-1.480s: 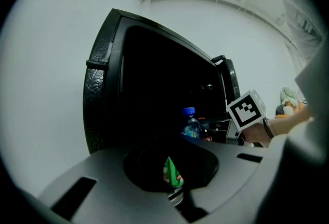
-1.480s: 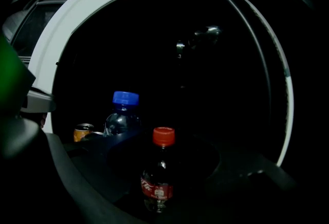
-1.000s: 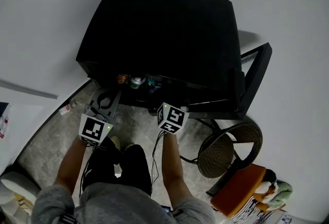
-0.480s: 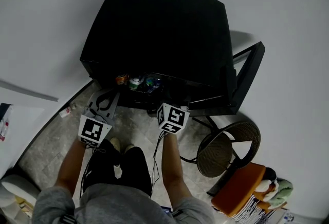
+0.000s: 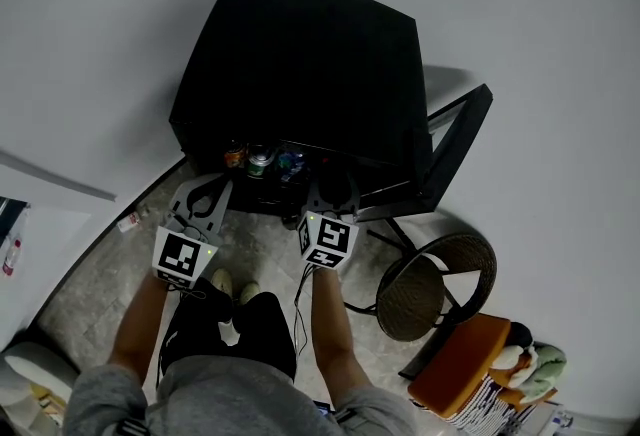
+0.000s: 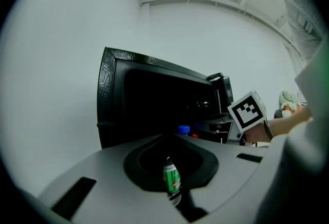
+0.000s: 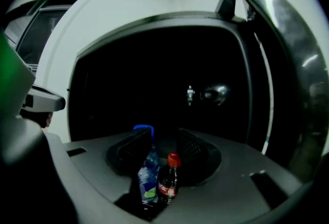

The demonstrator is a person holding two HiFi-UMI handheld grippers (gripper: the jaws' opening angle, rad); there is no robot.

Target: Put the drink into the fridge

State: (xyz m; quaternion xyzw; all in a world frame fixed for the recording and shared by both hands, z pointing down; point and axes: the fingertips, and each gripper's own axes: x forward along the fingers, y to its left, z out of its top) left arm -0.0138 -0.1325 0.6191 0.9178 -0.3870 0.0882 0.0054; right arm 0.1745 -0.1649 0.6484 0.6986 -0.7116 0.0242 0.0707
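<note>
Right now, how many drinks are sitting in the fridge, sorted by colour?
Orange drink: 1
Green can: 1
Blue-capped bottle: 1
Red-capped bottle: 1
Total: 4

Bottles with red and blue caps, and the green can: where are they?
red-capped bottle [image 7: 167,186]: right gripper view, on its label.
blue-capped bottle [image 7: 147,175]: right gripper view, on its body.
green can [image 6: 171,179]: left gripper view, on its side.
</note>
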